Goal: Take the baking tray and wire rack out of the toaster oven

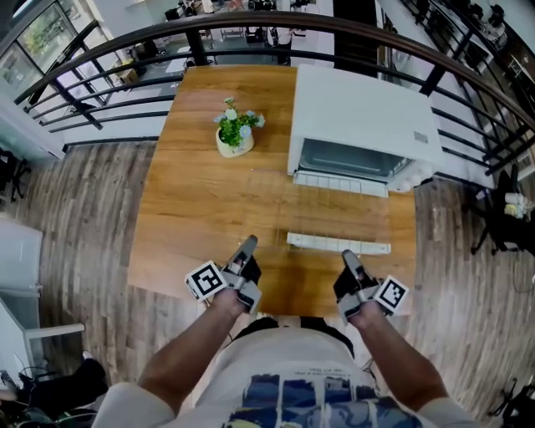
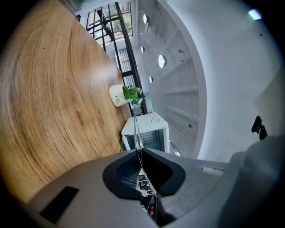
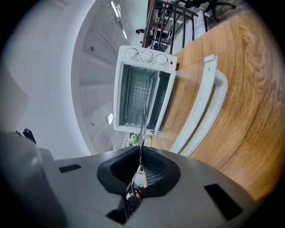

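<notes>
It seemed to be an office building: the wooden table (image 1: 201, 217) stood on a plank floor (image 1: 92, 209) beside a black railing (image 1: 109, 92), above a lower level with desks (image 1: 456, 25).

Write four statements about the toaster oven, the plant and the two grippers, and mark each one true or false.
1. The toaster oven has its door folded down open, with the door handle towards the person. True.
2. The potted plant stands on top of the oven. False: it stands on the table, to the left of the oven.
3. The left gripper and the right gripper are both shut with nothing in them. True.
4. The right gripper is clamped on the door handle. False: it is on the near side of the handle and apart from it.
</notes>
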### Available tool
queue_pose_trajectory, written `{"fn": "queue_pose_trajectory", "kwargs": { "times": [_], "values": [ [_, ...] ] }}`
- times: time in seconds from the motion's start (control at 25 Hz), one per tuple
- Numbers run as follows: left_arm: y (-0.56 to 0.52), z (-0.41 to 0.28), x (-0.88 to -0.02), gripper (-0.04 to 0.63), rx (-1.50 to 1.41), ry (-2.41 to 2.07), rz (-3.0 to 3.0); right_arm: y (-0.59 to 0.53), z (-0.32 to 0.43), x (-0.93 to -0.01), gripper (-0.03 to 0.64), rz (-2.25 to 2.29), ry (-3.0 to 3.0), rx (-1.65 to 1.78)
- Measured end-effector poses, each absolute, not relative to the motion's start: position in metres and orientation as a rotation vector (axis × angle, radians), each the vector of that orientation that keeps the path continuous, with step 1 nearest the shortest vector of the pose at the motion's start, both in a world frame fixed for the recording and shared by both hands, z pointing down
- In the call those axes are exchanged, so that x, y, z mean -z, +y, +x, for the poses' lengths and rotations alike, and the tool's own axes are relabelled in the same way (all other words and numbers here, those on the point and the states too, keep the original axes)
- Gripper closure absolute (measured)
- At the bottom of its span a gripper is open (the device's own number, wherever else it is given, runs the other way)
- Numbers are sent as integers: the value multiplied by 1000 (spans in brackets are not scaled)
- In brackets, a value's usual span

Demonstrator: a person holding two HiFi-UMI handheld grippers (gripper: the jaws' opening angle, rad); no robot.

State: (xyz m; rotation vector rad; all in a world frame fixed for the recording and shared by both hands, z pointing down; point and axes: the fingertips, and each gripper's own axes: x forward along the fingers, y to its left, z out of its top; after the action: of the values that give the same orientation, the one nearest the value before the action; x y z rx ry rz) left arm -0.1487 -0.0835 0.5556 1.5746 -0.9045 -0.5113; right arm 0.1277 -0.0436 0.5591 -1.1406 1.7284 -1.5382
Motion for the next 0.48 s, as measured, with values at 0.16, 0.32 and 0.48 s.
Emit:
{"fn": "queue_pose_trajectory", "kwargs": {
  "times": [0.16, 0.32, 0.48],
  "values": [
    [-86, -185, -558, 588, 541, -925, 1568, -52, 93, -569, 607, -1144, 1714, 1567],
    [-91, -221, -563, 588, 546, -956, 1572, -61, 57, -577, 607, -1118, 1719, 1596],
    [-94, -254, -565, 589, 575, -963, 1574, -68, 23, -582, 607, -1107, 1735, 1610]
  ]
}}
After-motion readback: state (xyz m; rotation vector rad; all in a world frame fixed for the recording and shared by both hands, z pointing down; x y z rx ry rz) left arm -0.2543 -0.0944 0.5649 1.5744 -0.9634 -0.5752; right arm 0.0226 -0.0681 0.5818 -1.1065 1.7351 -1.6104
